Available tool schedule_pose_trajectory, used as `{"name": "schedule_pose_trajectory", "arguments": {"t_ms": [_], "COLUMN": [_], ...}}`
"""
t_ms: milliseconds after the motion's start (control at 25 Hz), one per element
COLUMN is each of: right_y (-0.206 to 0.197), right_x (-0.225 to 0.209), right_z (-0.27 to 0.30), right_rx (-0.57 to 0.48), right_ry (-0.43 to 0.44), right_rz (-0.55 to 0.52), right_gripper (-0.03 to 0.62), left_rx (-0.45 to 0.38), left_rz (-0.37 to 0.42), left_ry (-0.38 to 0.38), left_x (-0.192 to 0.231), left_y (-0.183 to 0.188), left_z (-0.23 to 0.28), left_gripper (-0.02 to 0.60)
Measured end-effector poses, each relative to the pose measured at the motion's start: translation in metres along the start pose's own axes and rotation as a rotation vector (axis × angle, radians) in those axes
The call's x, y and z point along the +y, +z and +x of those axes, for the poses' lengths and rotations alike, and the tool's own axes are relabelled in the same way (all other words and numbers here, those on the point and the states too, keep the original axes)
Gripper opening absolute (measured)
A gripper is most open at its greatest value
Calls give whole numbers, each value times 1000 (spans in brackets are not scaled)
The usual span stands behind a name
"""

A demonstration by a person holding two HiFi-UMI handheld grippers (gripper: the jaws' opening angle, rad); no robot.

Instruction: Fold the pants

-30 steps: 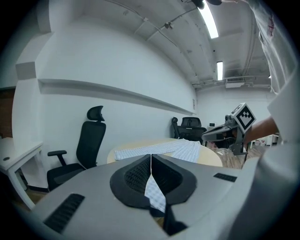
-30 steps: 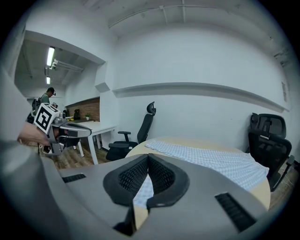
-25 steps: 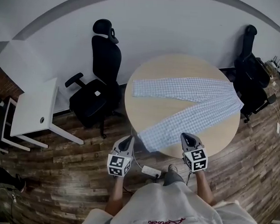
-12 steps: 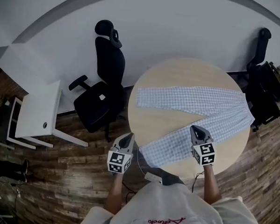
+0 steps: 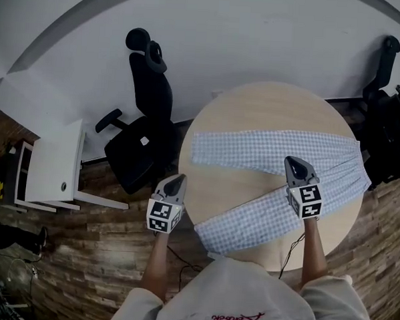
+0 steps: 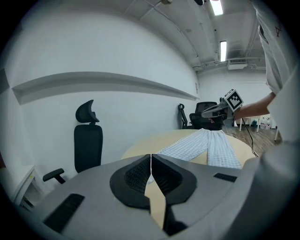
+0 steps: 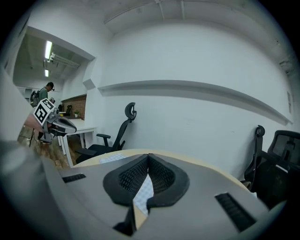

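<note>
Pants point(image 5: 281, 150) laid flat on table point(image 5: 256, 102), legs splayed, probably ready for folding. Left gripper point(image 5: 178, 178) off the edge, right gripper point(image 5: 294, 160) over near leg; both jaws together, holding nothing

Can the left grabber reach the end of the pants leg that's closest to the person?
Probably yes. The left gripper sits just off the table, beside the near pants cuff, with nothing between them. Its fingers are shut, so they'd have to open first.
</note>
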State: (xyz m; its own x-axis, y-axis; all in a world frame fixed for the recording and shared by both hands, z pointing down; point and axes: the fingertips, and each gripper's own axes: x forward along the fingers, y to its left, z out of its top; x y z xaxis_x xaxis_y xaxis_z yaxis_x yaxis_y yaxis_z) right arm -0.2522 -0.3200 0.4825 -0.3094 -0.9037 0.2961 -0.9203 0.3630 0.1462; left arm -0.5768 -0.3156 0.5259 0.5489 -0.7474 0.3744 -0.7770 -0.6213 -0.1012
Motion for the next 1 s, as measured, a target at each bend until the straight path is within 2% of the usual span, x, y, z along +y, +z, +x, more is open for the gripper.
{"name": "schedule_pose_trajectory", "arguments": {"t_ms": [360,640,760,1000], "right_y": [-10,-44,-68,-120], "right_x": [-37,-45,-44,-41], "right_z": [67,128,153,199], "right_rx": [68,167,230,372], "right_ry": [62,151,203,324], "right_rz": [-97,-174,-256,-551], "right_gripper": [29,29,29,29], "left_rx": [62,131,206,422], "left_rz": [54,86,171,457], "left_ry": [-36,-61,-94,-194], "left_x": [29,57,65,80], "left_y": [1,-16,-32,-73], "left_z": [73,130,157,209], "left_gripper": [35,35,35,35]}}
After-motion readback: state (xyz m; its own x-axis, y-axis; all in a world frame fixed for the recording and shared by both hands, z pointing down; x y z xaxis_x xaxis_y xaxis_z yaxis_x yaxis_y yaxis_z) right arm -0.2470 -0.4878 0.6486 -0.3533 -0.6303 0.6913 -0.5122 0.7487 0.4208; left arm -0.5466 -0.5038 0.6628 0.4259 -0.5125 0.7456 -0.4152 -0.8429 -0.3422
